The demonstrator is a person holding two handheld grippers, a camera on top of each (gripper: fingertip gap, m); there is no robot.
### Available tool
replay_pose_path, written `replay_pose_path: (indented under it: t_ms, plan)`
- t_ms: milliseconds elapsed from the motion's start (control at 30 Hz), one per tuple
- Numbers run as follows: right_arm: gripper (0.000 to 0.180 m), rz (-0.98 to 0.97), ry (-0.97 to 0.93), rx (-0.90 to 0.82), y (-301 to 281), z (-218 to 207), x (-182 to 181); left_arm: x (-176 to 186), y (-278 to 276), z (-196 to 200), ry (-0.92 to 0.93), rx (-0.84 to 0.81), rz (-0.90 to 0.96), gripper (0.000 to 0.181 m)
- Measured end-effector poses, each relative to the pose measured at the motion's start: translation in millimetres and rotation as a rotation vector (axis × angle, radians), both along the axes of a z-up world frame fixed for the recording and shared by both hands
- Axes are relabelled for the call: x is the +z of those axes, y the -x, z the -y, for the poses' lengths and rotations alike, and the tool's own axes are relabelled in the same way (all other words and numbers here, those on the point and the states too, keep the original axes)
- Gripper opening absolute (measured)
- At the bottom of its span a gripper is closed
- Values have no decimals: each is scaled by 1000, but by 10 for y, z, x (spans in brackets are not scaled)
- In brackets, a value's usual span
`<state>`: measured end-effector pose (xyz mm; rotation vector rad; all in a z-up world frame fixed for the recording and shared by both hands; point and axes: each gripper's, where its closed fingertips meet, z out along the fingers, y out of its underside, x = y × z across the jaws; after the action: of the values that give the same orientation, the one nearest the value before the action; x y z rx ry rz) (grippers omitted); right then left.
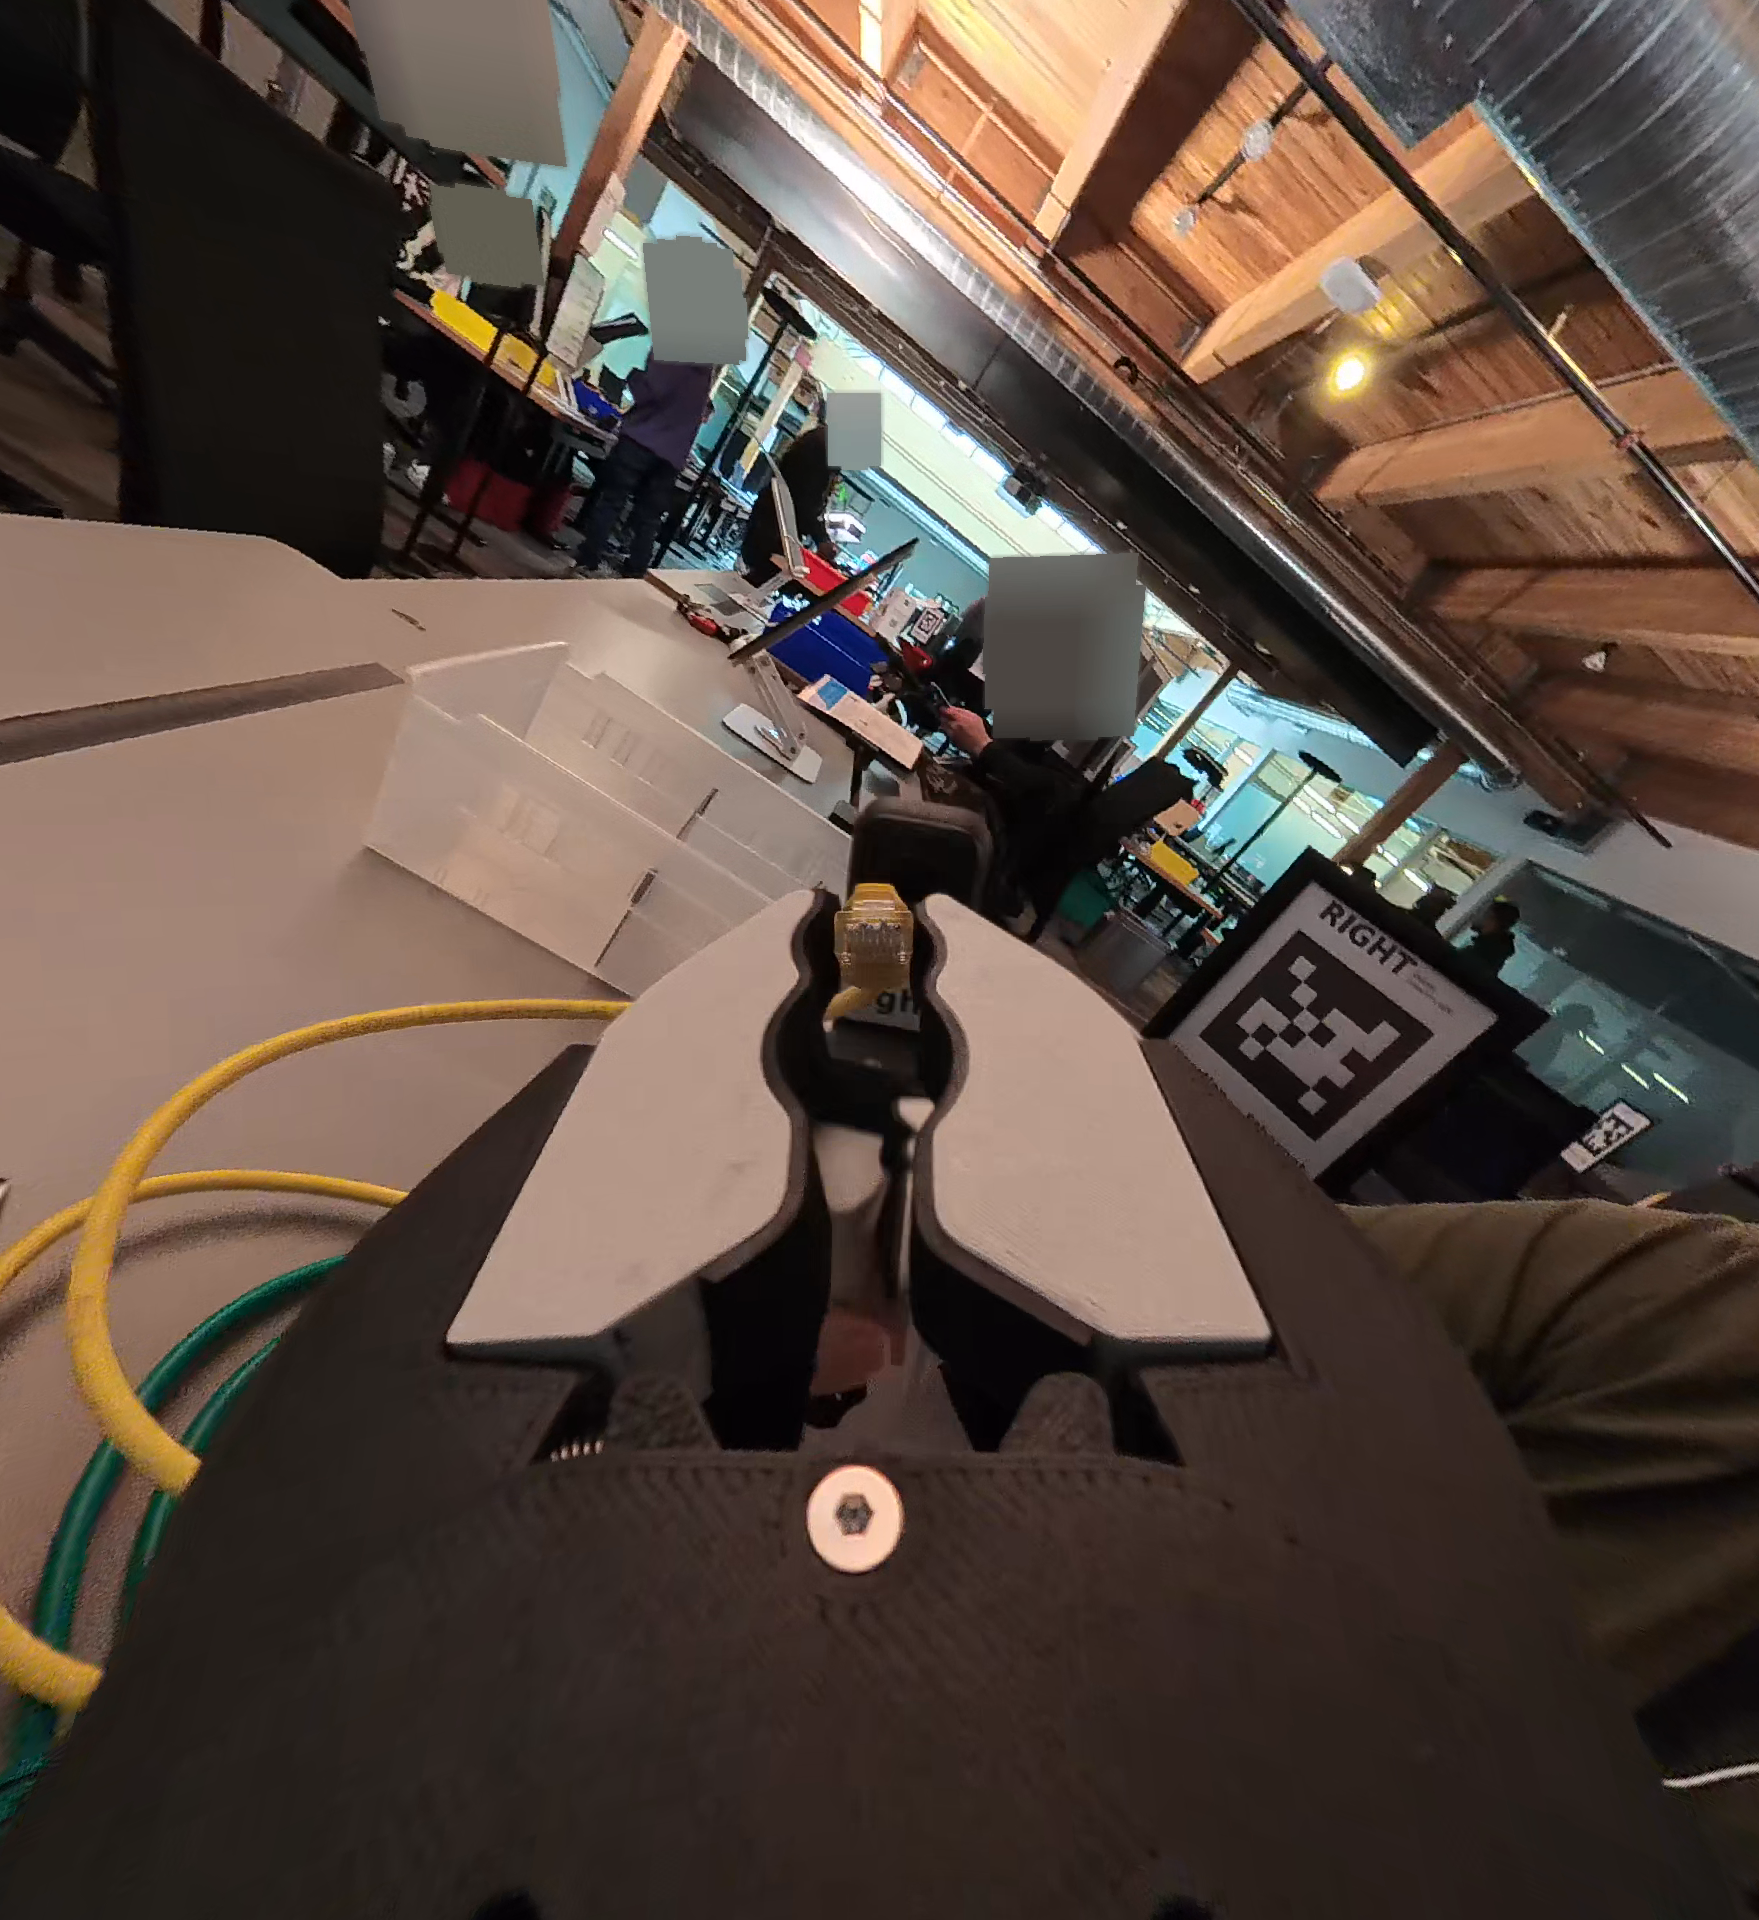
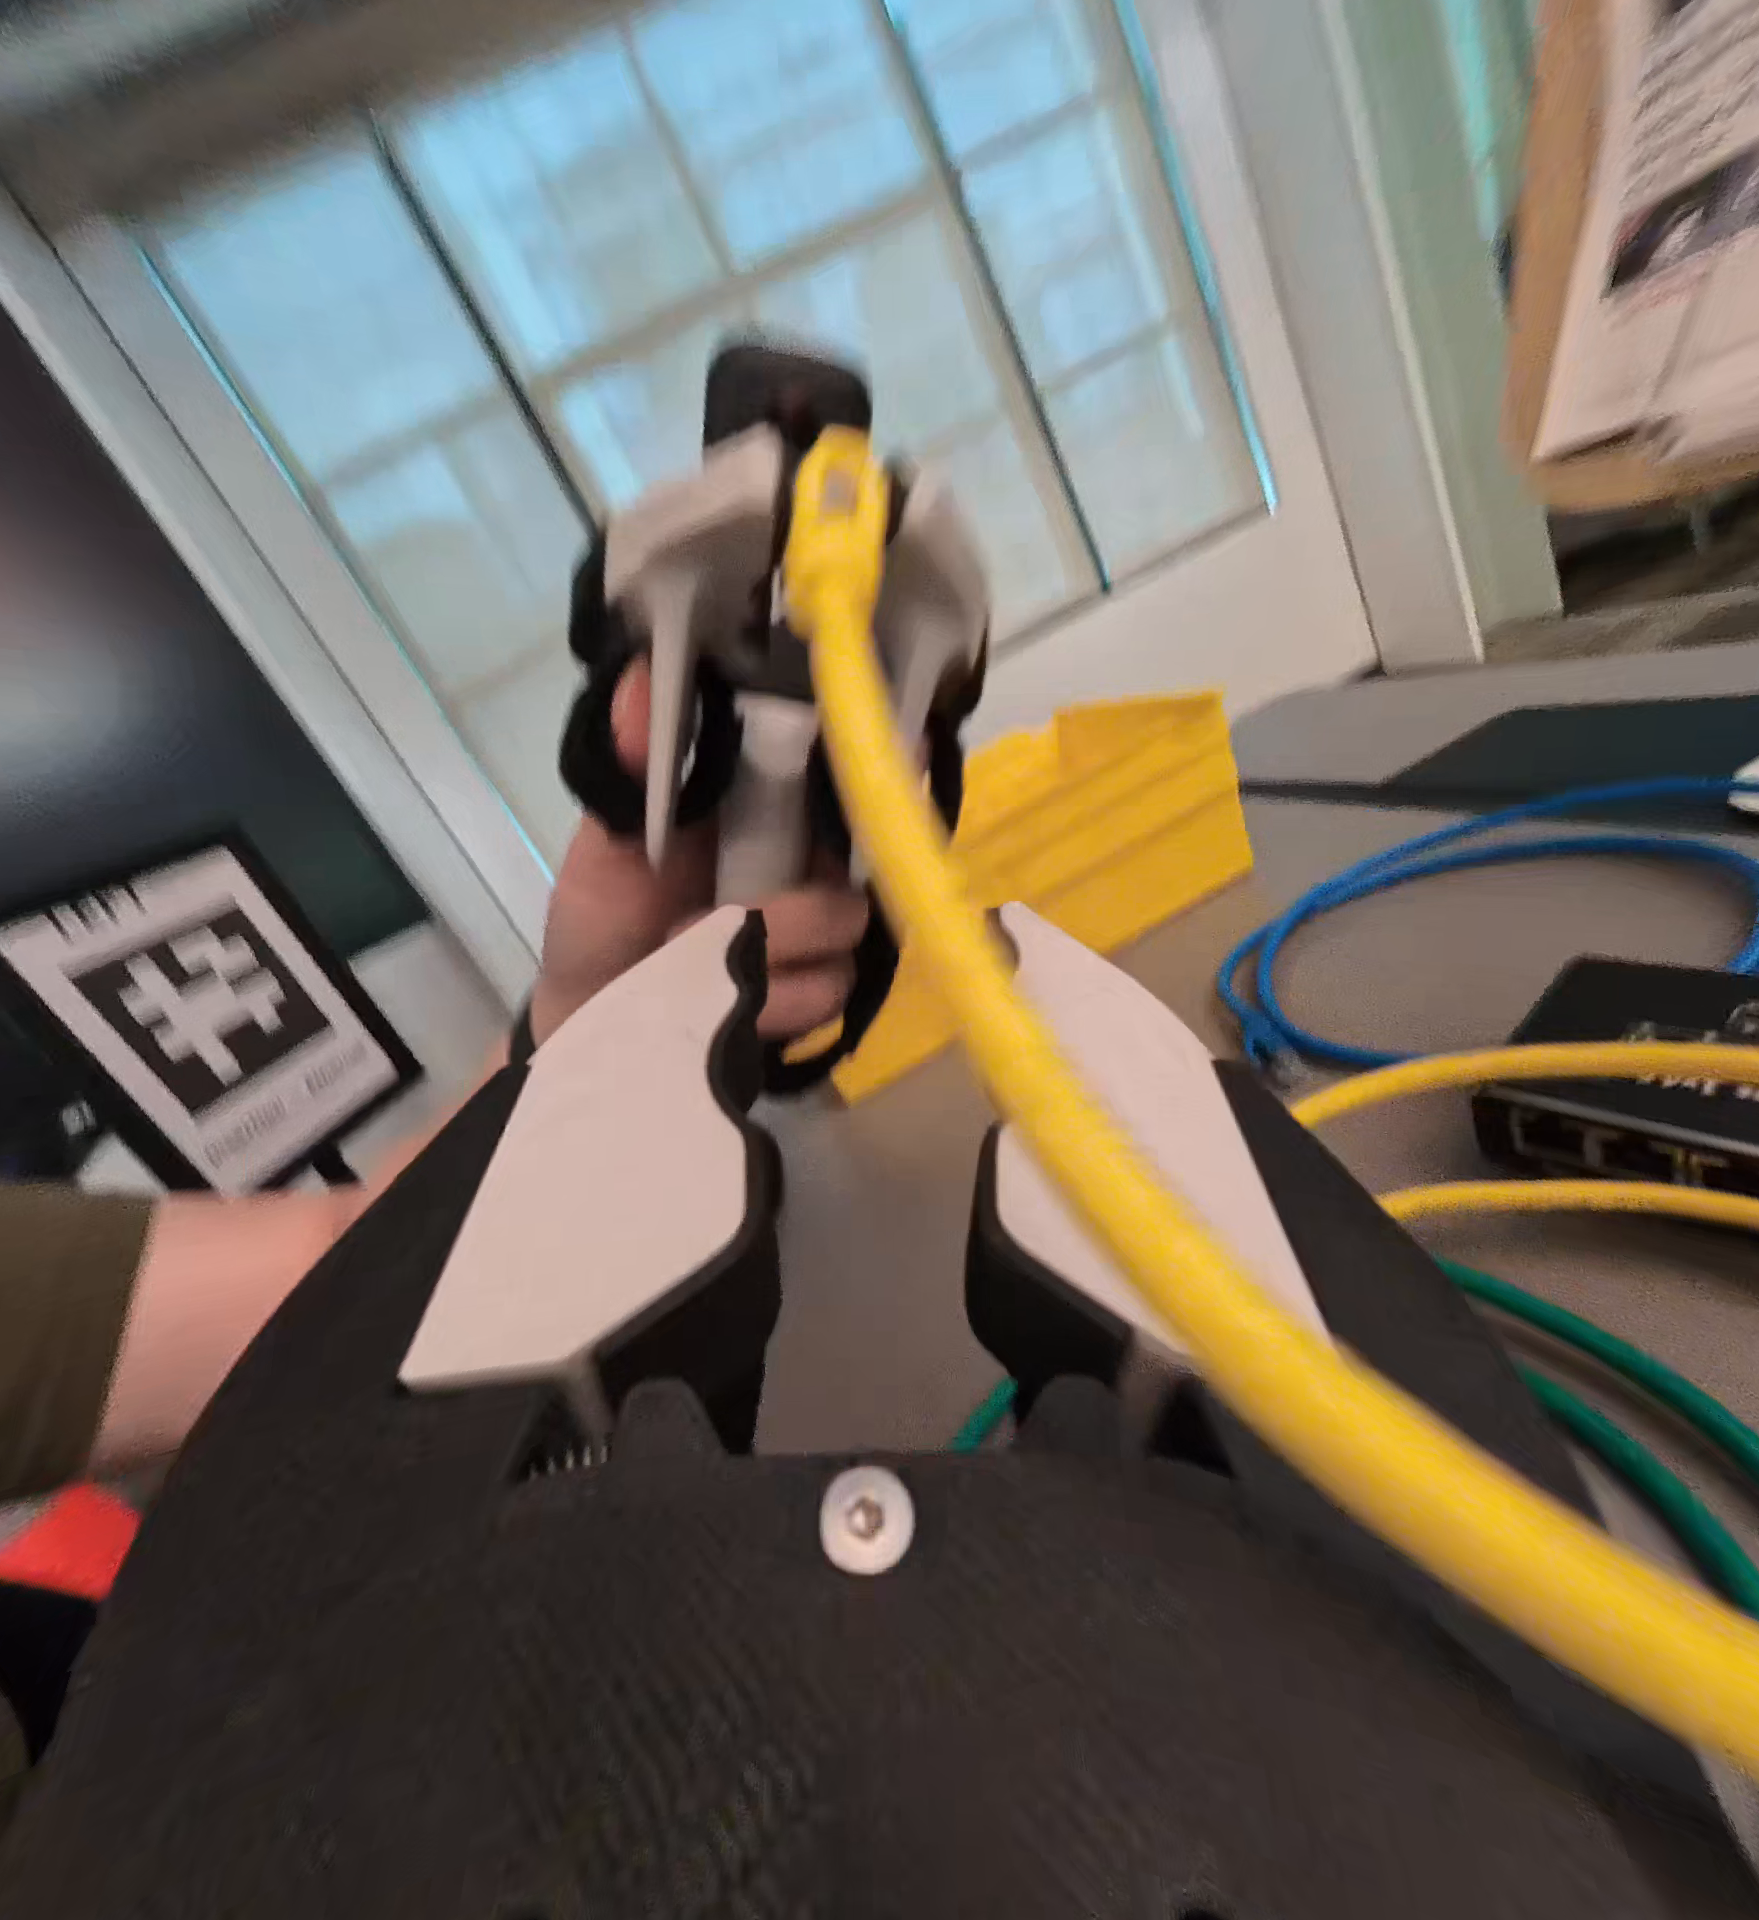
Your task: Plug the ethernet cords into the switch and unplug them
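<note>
My left tongs (image 1: 873, 940), clenched on the yellow cord's plug (image 1: 872, 938), hold it aloft while my right tongs (image 2: 870, 971) gape around the cord (image 2: 1010, 1029); I should steady it before aiming at the switch (image 2: 1675, 1091).

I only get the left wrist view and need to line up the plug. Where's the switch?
Observer: The black switch lies on the table, off to the right of the right gripper.
Operator: Is that gripper holding anything?
Observer: No, it is open. The yellow cord only runs across one of its fingers.
Operator: Any other cords by the switch?
Observer: A blue cord lies looped on the table behind it.
</note>
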<state>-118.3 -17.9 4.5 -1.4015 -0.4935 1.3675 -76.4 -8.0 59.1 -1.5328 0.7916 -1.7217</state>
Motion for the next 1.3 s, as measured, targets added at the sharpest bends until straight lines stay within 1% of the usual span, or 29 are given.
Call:
replay_pose_path:
  t_ms: [67, 133, 267, 300, 367, 500, 900, 1133, 1300]
  plan:
    - [39, -145, -50, -35, -205, -24, 215, -6, -39, 48, -10, -18, -3, 13]
    - [36, -214, -116, -51, -357, 7, 367, -10, -61, 77, -10, -35, 3, 12]
    - [28, -226, -132, -23, -447, 28, 459, -16, -86, 127, -22, -62, 1, 12]
    - [23, -235, -125, -5, -456, 36, 466, -22, -89, 133, -28, -63, -6, 12]
    - [21, -255, -95, 26, -456, 34, 466, -29, -93, 139, -38, -63, -17, 12]
    - [12, -236, -74, 76, -415, 50, 428, -59, -101, 160, -50, -79, -42, 12]
    - [12, -280, -8, 147, -411, 54, 412, -110, -88, 183, -121, -82, -117, 12]
    - [11, -261, 11, 166, -397, 59, 388, -133, -76, 186, -124, -94, -138, 13]
    - [12, -207, -47, 151, -397, 84, 392, -138, -76, 213, -100, -124, -138, 12]
